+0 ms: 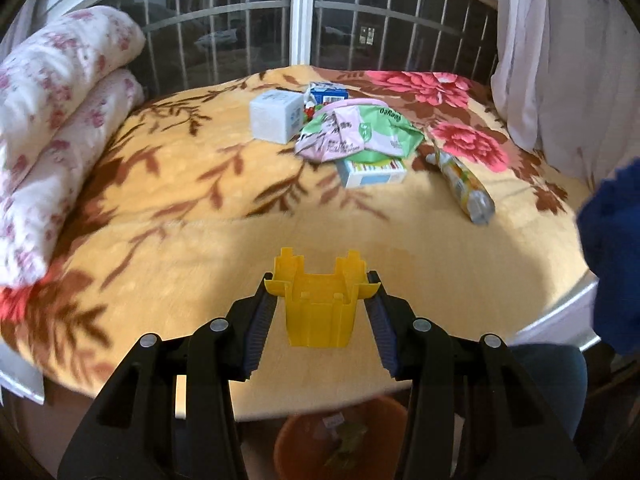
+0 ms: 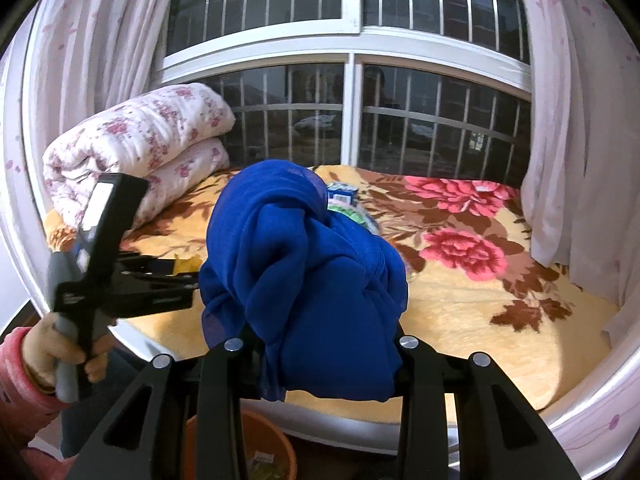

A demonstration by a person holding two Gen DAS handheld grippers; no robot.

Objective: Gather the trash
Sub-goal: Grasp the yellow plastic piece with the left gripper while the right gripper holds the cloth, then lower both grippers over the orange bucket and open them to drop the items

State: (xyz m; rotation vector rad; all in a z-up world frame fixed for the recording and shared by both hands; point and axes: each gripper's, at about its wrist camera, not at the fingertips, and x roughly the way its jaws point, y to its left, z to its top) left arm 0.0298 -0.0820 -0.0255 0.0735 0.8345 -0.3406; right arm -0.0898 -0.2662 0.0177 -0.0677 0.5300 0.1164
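My left gripper (image 1: 320, 286) is shut on a yellow plastic piece (image 1: 320, 304), held above the near edge of the bed and over an orange bin (image 1: 340, 440). Further back on the floral blanket (image 1: 192, 208) lies trash: a white box (image 1: 276, 114), a blue carton (image 1: 326, 92), a green-pink wrapper (image 1: 360, 132), a small carton (image 1: 372, 172) and a tube-shaped wrapper (image 1: 464, 184). My right gripper (image 2: 320, 344) is shut on a bundled blue cloth (image 2: 308, 272), which hides its fingertips and most of the trash. The left gripper shows in the right wrist view (image 2: 176, 276).
A rolled floral quilt (image 1: 52, 128) lies at the bed's left side. A barred window (image 2: 352, 100) and pink curtains (image 2: 580, 140) stand behind the bed. The orange bin (image 2: 248, 448) sits on the floor below the bed's near edge, holding some scraps.
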